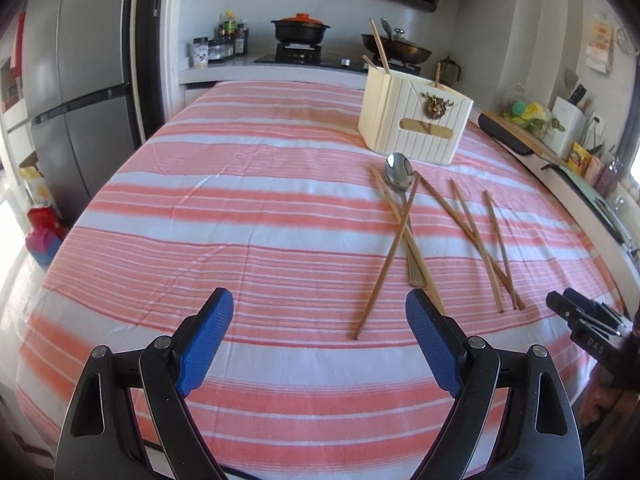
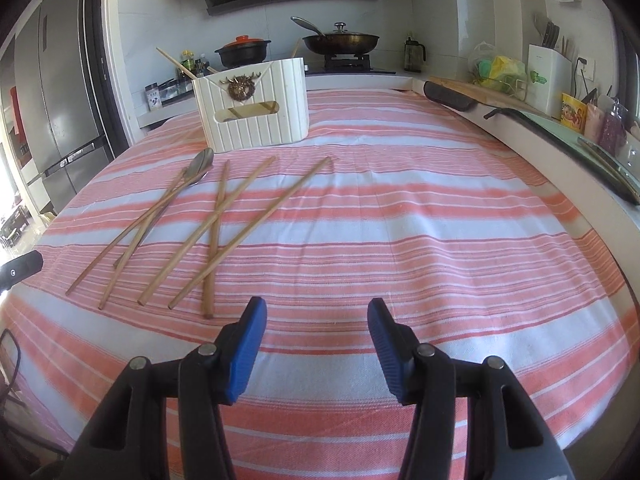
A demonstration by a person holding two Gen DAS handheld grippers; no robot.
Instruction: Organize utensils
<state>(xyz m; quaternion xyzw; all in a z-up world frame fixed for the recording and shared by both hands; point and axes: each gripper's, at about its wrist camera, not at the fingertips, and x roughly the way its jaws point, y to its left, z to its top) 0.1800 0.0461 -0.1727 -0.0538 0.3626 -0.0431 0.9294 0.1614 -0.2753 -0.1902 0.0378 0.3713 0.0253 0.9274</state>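
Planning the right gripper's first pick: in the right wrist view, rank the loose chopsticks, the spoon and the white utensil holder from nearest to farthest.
From the right gripper:
1. Loose chopsticks, ahead-left, tips close by.
2. Spoon, farther left, near the holder.
3. White utensil holder, farthest, standing upright behind.

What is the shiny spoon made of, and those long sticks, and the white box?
Spoon: likely polished metal, mirror-like bowl. Chopsticks: probably wood or bamboo, matte tan. White box: looks like ribbed cream plastic, though painted wood is possible, with a brassy emblem.
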